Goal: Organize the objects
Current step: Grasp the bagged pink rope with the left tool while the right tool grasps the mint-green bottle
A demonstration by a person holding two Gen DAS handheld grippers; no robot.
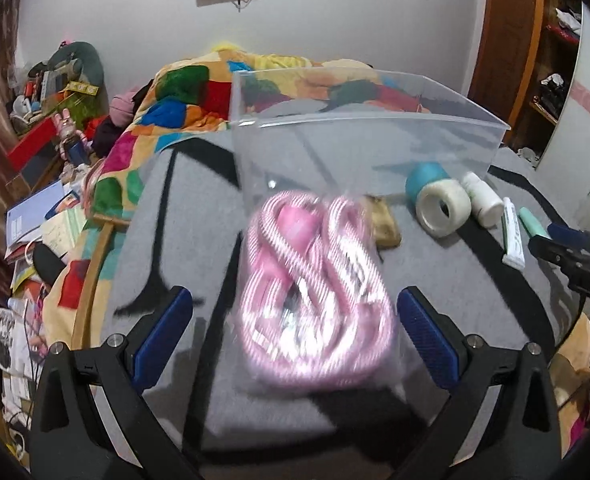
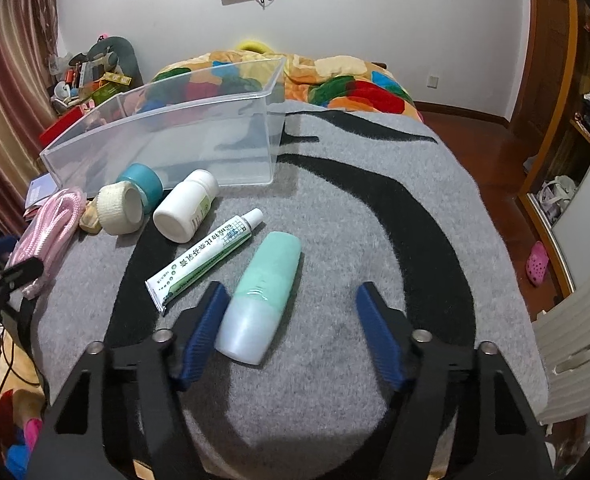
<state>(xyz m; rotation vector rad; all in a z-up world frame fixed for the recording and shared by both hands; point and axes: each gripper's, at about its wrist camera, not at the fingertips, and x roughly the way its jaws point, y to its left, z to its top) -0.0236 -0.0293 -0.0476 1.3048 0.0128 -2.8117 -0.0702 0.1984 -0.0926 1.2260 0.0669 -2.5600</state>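
My left gripper (image 1: 295,336) stands wide, its blue pads either side of the bagged pink cord (image 1: 315,300) without touching it; the cord is blurred, lying on the grey blanket (image 1: 435,272) just in front of the clear plastic bin (image 1: 375,140); my right gripper (image 2: 291,328) is also wide, holding nothing, with its left pad (image 2: 203,332) just beside the mint-green bottle (image 2: 261,296), which lies on its side between the fingers; left of that bottle lies the white ointment tube (image 2: 207,258), then the white pill bottle (image 2: 185,212) on its side, the white tape roll (image 2: 119,208) and the blue tape roll (image 2: 141,184) close against the bin's front wall; a small tan object (image 2: 89,218) sits between the white roll and the cord; the bin looks bare inside.
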